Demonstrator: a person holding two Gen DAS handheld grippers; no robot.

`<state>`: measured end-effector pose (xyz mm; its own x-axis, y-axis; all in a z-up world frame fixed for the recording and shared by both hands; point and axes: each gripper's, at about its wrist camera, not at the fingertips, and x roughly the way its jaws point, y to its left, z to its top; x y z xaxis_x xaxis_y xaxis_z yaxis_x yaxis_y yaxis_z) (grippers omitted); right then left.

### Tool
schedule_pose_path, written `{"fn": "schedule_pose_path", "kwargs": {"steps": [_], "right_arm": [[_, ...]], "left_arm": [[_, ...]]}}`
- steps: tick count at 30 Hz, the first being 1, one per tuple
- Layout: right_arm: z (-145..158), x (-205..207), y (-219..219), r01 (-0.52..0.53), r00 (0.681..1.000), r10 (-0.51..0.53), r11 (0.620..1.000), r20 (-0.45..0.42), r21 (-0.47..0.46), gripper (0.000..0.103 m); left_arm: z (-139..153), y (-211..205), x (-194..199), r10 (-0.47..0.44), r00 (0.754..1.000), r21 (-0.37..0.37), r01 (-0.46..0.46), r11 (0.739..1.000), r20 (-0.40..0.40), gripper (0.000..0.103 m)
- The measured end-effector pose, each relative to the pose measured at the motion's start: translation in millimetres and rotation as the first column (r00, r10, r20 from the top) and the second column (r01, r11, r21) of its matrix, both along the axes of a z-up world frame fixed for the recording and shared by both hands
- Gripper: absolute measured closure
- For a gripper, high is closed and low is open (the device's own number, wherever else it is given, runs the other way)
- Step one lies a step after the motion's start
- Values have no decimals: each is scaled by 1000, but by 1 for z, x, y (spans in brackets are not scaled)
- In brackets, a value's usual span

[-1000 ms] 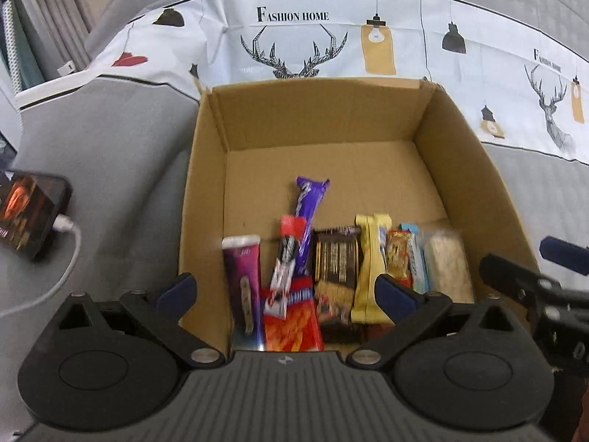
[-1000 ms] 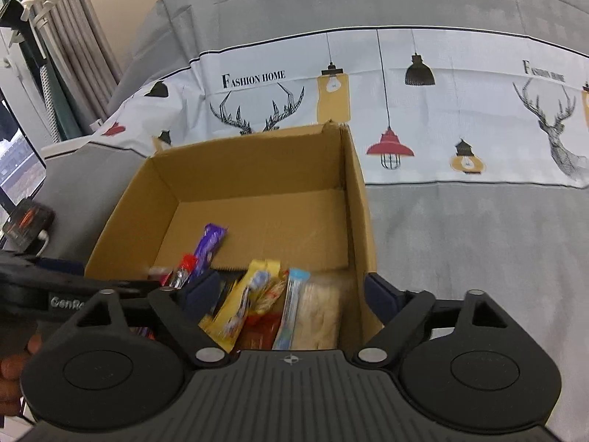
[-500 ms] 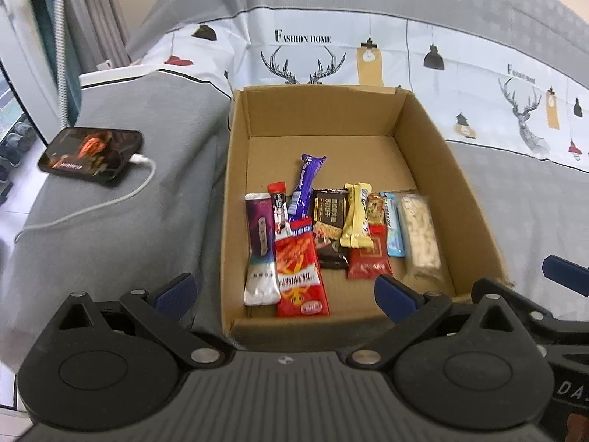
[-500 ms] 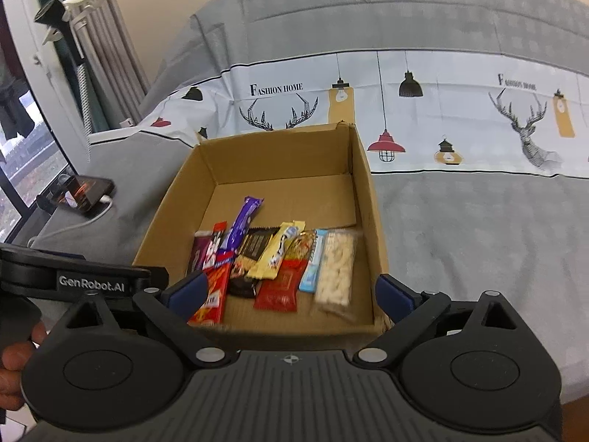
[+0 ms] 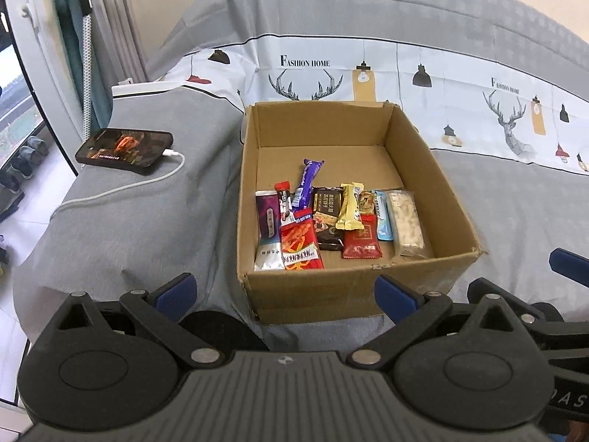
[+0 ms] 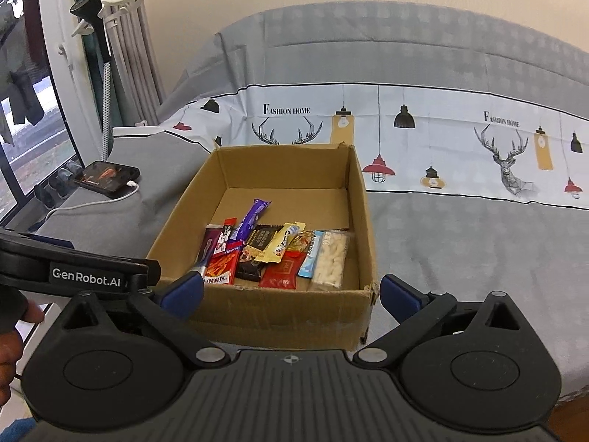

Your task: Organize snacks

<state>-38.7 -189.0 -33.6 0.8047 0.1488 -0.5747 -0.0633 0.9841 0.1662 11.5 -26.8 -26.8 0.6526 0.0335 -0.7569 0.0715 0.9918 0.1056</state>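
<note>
An open cardboard box (image 5: 353, 283) (image 6: 279, 313) stands on the grey bed. Several snacks lie in a row along its near side: a purple-and-white packet (image 5: 268, 230), a red chip packet (image 5: 300, 246), a purple bar (image 5: 307, 184), a dark chocolate packet (image 5: 327, 217), a yellow bar (image 5: 351, 206), a small red packet (image 5: 362, 245), a light blue bar (image 5: 383, 217) and a clear nut bar (image 5: 406, 221) (image 6: 331, 258). My left gripper (image 5: 285, 291) hovers open just short of the box's near wall. My right gripper (image 6: 291, 291) is beside it, jaws opening, nothing between them.
A phone (image 5: 125, 146) (image 6: 106, 176) with a lit screen lies left of the box, a white cable (image 5: 121, 191) running from it. The bed's edge drops off at the left, by a window and curtains. A patterned white band (image 5: 405, 73) crosses the bed behind the box.
Both grippers have drawn back and up from the box, so all of it now shows. The right jaws have spread wider. The snacks have not moved.
</note>
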Motion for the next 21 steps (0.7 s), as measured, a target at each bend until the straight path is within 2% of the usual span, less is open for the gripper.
{"fn": "schedule_pose_path", "kwargs": {"steps": [12, 15, 21], "right_arm": [[6, -27, -3, 12, 999, -12, 1000, 35, -9, 1], [8, -30, -3, 17, 999, -17, 1000, 42, -10, 1], [8, -34, -1, 15, 999, -14, 1000, 48, -15, 1]], "left_arm": [[3, -4, -21, 10, 1000, 27, -10, 1000, -5, 0], [5, -5, -24, 24, 1000, 71, -25, 997, 21, 0], [7, -2, -31, 30, 999, 86, -34, 996, 45, 0]]}}
